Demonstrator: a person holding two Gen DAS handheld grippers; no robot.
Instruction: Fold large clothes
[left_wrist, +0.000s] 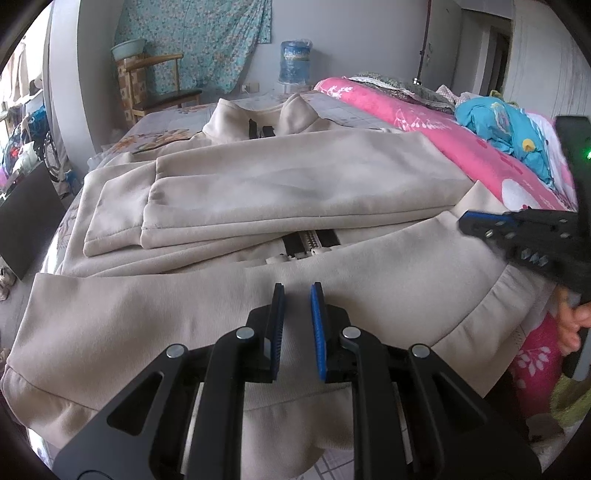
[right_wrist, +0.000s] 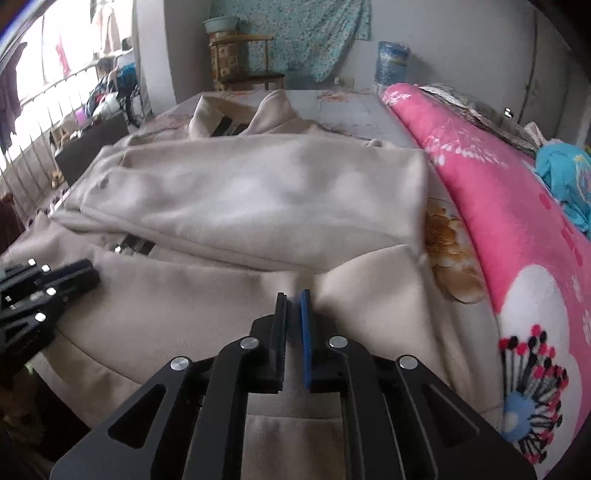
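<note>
A large beige zip-front jacket (left_wrist: 280, 192) lies spread face-up on a bed with a floral sheet (right_wrist: 450, 236), its collar (left_wrist: 258, 118) at the far end and its ribbed hem hanging over the near edge, both sleeves already crossed flat over the chest. Beside the jacket, on its right as the person faces it, runs a rolled pink blanket (right_wrist: 517, 229). The left gripper (left_wrist: 297, 291) rests on the lower panel just short of the black zipper (left_wrist: 308, 243), its blue-padded fingers (left_wrist: 317, 325) drawn close with a narrow gap; cloth runs under and between them, though whether they truly pinch it cannot be told. The right gripper (right_wrist: 294, 299), nearer the blanket side of the same lower panel, has its fingers squeezed almost together on a raised ridge of beige fabric, so it appears to be grasping the jacket. No earlier view is at hand. The cloth looks thick, soft and limp, a fleece-like knit with some weight: it should drape and sag rather than hold an edge, and a single-layer pinch may slip or drag the crossed sleeves askew. Judging from this, the sound hold is at the hem band, one grip on each side of the zipper, taken deep enough to catch the whole thickness before the bottom is carried up toward the collar
</note>
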